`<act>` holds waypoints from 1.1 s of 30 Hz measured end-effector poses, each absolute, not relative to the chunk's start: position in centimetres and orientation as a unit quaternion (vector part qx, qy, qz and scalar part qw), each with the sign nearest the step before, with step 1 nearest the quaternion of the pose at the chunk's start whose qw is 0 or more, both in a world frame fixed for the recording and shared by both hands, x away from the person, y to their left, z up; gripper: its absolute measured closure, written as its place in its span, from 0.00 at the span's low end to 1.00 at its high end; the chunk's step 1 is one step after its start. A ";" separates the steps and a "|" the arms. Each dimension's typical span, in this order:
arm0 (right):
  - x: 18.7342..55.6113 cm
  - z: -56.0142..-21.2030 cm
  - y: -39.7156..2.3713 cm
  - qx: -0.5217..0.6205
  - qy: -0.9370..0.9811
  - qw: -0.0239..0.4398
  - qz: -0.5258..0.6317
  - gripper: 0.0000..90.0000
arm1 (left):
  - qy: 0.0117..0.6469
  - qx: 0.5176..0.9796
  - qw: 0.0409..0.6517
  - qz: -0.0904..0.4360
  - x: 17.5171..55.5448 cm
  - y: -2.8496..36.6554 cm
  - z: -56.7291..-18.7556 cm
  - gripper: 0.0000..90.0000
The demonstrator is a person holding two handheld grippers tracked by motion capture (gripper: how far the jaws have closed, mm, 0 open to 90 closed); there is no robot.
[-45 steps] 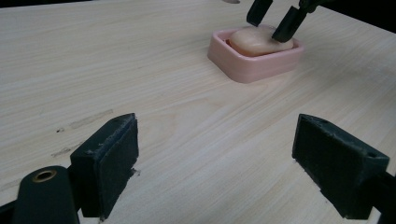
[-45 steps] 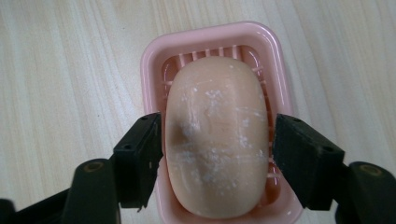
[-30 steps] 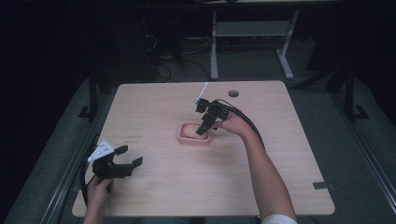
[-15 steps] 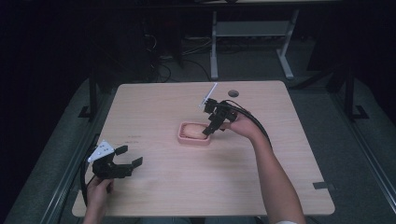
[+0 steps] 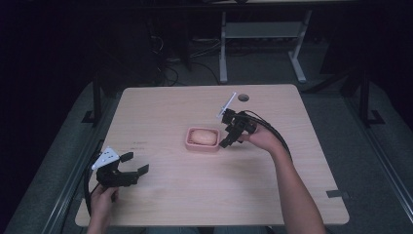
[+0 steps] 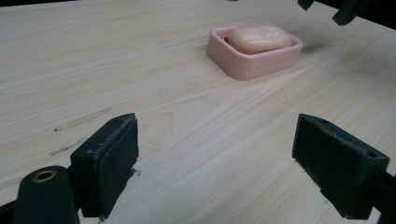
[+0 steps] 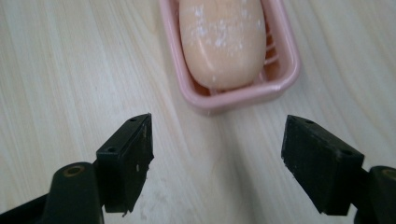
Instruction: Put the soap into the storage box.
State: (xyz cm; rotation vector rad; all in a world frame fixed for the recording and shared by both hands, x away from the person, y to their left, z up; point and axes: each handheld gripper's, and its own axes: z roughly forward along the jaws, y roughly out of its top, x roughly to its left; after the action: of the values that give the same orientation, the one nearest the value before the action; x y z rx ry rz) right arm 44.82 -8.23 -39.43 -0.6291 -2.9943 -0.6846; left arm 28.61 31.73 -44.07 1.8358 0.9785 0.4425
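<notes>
Where it lies dished, peach soap (image 7: pixel 221 42), white-flecked

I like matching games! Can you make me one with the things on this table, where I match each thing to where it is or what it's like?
Things:
1. bar of soap
2. soap dish
3. left gripper
4. right gripper

Places and states:
A. pink, in the middle of the table
B. open, just beside the dish
C. lying in the dish
D. open, near the table's front left corner

Pairs: 1-C, 2-A, 3-D, 4-B
</notes>
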 end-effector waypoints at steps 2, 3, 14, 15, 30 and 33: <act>44.4 -39.4 -8.7 -0.202 -0.954 -0.002 -0.222 0.27 | 0.403 0.754 0.485 0.182 28.6 31.7 -44.1 0.16; 44.3 -39.4 -8.9 -0.202 -0.953 -0.001 -0.225 0.27 | 0.404 0.754 0.485 0.182 28.6 31.7 -44.1 0.16; 43.5 -39.5 -10.2 -0.209 -0.951 -0.006 -0.229 0.27 | 0.400 0.758 0.482 0.181 28.6 31.5 -44.1 0.16; 43.4 -39.5 -10.4 -0.211 -0.949 -0.006 -0.233 0.27 | 0.400 0.758 0.482 0.181 28.6 31.5 -44.1 0.16; 42.2 -40.5 -12.4 -0.224 -0.945 -0.010 -0.240 0.27 | 0.398 0.759 0.482 0.181 28.6 31.5 -44.2 0.16; 42.0 -40.6 -12.7 -0.226 -0.946 -0.007 -0.234 0.27 | 0.399 0.759 0.482 0.181 28.6 31.5 -44.2 0.16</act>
State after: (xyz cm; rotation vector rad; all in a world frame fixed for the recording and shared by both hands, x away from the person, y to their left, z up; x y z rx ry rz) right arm 41.99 -12.69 -40.56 -0.7119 -2.9849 -0.7384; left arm 28.62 31.46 -44.17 1.8502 0.9729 0.4422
